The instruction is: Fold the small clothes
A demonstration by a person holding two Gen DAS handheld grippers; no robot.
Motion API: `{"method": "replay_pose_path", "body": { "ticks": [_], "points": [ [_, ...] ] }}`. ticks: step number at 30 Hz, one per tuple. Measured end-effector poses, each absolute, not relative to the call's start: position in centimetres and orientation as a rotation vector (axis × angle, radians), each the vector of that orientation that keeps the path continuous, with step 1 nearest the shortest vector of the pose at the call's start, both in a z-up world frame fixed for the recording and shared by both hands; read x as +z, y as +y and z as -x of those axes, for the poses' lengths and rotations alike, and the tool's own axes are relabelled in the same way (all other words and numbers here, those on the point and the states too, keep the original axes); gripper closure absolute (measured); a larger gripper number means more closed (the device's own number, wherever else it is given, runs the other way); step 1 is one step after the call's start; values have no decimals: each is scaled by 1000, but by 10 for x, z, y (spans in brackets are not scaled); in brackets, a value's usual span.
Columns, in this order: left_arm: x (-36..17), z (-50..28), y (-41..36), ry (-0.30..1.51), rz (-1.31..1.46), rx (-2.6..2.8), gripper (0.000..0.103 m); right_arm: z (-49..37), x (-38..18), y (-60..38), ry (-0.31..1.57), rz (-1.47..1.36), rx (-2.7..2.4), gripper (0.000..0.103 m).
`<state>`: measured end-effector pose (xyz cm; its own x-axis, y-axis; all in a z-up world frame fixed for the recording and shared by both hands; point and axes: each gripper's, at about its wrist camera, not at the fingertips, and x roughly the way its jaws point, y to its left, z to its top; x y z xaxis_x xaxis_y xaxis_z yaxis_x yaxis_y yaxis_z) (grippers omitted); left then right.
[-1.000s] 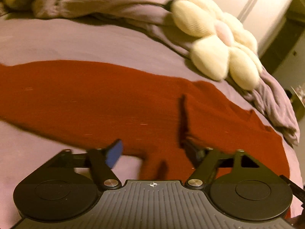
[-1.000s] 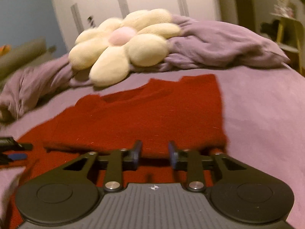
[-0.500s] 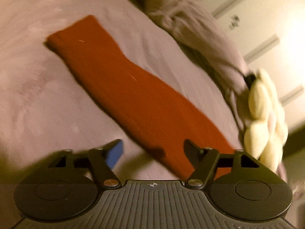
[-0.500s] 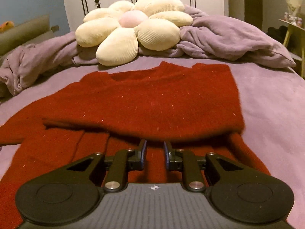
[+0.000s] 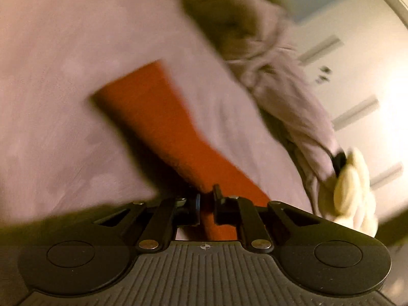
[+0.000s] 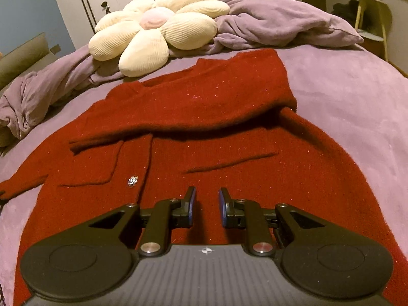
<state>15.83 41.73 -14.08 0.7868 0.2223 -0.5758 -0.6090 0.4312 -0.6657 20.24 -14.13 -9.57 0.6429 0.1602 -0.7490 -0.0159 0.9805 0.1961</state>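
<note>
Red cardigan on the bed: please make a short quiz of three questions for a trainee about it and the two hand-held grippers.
1. True or false: the left hand-held gripper is shut on the sleeve of the red cardigan.
2. What lies behind the cardigan, near the wardrobe? A) a flower-shaped cushion; B) a folded towel; C) a laundry basket.
3. Fill in: the right hand-held gripper holds ____; its fingers stand slightly apart over the cardigan's front.

Key: 1 true. 2 A. 3 nothing.
</note>
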Motion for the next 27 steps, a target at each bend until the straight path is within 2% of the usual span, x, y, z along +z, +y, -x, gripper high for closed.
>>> {"method": "replay_pose_path", "body": {
  "ticks": [5,10,12,14,15,18,20,22,27],
  "points": [
    [-66,-194,339,407,715,279,93,-199,-92,-143,848,-186,106,85],
    [-13,-237,206,401,497,-88,91,-196,-86,-149,822,-228,105,85],
    [-15,-257,150,467,452,-174,83,-196,-84,-152,816,-241,106,85],
    [-30,-267,113,554,430,-210,58,-198,-81,-155,816,-251,108,85],
    [-40,-268,103,584,439,-208,57,-200,-79,-157,816,-257,113,85],
    [-73,-265,105,662,497,-159,56,-211,-76,-161,833,-280,157,82],
    [-96,-253,120,706,515,-69,55,-223,-77,-159,847,-303,197,73],
    [-111,-246,137,733,510,16,55,-239,-79,-149,861,-314,243,70],
    [-127,-228,179,715,634,117,48,-264,-81,-76,806,-80,383,57]
  ]
}}
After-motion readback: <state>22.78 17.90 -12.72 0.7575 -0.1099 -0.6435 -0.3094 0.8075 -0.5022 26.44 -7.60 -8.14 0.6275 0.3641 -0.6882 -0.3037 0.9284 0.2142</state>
